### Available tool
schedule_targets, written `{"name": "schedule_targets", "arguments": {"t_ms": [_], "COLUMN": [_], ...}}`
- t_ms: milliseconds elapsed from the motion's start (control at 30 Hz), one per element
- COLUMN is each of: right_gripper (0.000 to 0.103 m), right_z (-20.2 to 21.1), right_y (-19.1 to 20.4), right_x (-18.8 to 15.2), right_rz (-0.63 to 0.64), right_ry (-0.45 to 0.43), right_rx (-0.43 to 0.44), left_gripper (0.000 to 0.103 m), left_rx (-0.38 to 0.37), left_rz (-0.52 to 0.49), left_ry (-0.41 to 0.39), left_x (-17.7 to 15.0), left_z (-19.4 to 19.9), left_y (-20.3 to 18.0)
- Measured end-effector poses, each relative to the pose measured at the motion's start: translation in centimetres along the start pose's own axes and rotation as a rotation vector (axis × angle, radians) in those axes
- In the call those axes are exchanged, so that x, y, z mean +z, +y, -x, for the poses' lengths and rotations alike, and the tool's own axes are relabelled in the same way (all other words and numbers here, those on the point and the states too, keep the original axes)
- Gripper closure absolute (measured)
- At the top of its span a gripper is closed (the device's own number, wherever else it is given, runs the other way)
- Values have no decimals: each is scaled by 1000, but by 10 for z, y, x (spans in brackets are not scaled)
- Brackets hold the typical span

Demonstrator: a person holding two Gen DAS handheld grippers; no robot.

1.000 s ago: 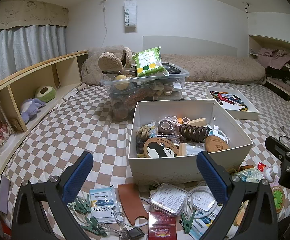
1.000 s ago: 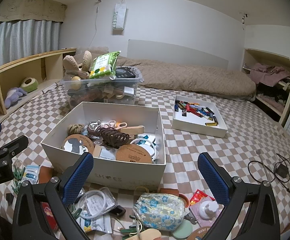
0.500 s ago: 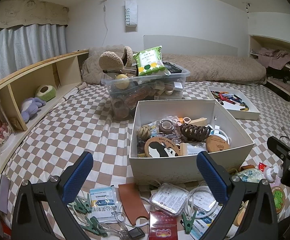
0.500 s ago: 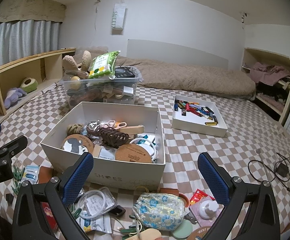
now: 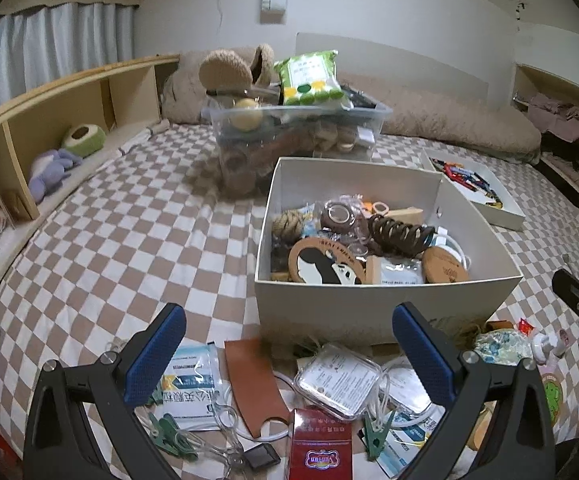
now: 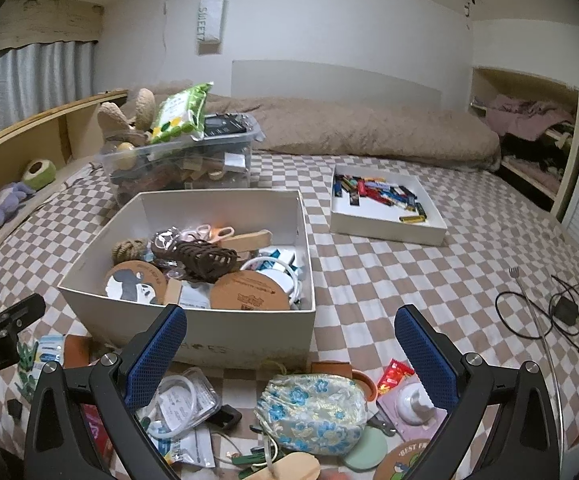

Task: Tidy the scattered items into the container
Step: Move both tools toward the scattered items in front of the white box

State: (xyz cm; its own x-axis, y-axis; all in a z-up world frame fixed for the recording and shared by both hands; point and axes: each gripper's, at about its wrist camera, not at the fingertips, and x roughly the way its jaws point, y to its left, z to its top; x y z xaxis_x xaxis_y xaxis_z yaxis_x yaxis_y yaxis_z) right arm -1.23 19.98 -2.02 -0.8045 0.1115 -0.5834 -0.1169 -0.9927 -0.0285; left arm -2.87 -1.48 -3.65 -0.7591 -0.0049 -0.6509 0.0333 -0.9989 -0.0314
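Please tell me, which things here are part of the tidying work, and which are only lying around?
For the job: white shoe box; floral pouch; brown leather sleeve; clear plastic case; green clothespin.

Only lying about: clear storage bin; shallow white tray; black cable.

My left gripper [image 5: 289, 354] has two black plastic fingers with blue dotted pads [image 5: 153, 354] and silver screws at the joints. My right gripper [image 6: 291, 354] looks the same; at 9 o'clock in its view, white letters mark the left gripper's black body.
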Motion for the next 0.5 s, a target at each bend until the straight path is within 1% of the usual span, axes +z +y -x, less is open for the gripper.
{"name": "schedule_targets", "arguments": {"t_ms": [100,167,233,400,500], "right_gripper": [0,0,0,0,0], "right_z": [-6,-8,-10,-12,-22], "right_y": [-3,-4,-4,-10,-15], "right_x": [0,-1,-2,-2,-2], "right_rz": [-5,-3,4,-55,-96], "right_ry": [20,20,25,28,77], "right_rx": [11,7,26,91,168], "left_gripper": [0,0,0,0,0], "left_rx": [-18,-12,-6,15,24], "left_rz": [7,4,-6,-55,-125], "left_ry": [30,55,86,153,176], "left_x": [-4,-6,-9,-16,-20], "left_z": [-9,-16,-24,-42,-49], "left_y": [1,0,-1,-8,-18]}}
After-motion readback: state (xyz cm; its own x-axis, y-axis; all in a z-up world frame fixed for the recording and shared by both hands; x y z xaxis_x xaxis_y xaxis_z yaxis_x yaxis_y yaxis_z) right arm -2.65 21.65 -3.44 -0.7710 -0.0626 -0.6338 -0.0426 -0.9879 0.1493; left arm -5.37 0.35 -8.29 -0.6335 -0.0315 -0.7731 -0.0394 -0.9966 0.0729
